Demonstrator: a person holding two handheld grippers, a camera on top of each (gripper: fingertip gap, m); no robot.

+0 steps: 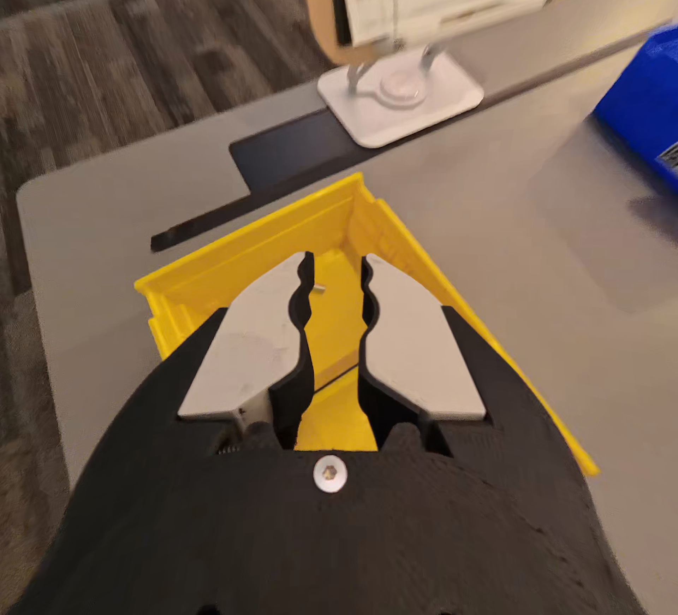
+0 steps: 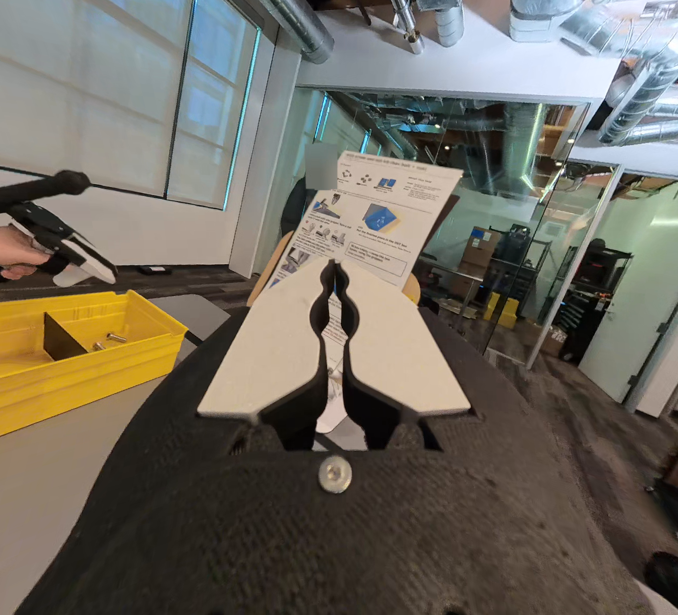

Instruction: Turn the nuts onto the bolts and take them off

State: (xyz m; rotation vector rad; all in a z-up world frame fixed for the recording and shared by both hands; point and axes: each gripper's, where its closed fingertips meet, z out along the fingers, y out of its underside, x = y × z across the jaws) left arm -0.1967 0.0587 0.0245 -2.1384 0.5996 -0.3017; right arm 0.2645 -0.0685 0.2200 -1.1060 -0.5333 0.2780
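So the left claw (image 1: 337,259) is hanging over the yellow bin (image 1: 257,248), pointed down into it, fingers spread apart with nothing between them. The bin sits near the table's (image 1: 513,248) left edge, not far from the far-left corner. The left wrist view is pretty motion-blurred, but you can make out one small silvery bolt (image 1: 319,289) on the bin floor right beside the left finger's tip; can't tell if it's touching.

From the right wrist view the bin (image 2: 91,370) has a black divider (image 2: 60,338) across it, and two bolts (image 2: 108,340) lie loose in the compartment on the far side of that divider, close together. The left claw (image 2: 97,270) shows there too, above the bin's far rim, with a hand (image 2: 20,252) on its grip.

The right claw (image 2: 334,267) is tipped up toward the room, well clear of the bin, fingertips pressed together and holding nothing.

Past it there's a printed instruction sheet (image 2: 385,215) on a white stand (image 1: 400,98) at the table's far edge, and a blue bin (image 1: 645,109) off toward the far right. No nuts that I can pick out.
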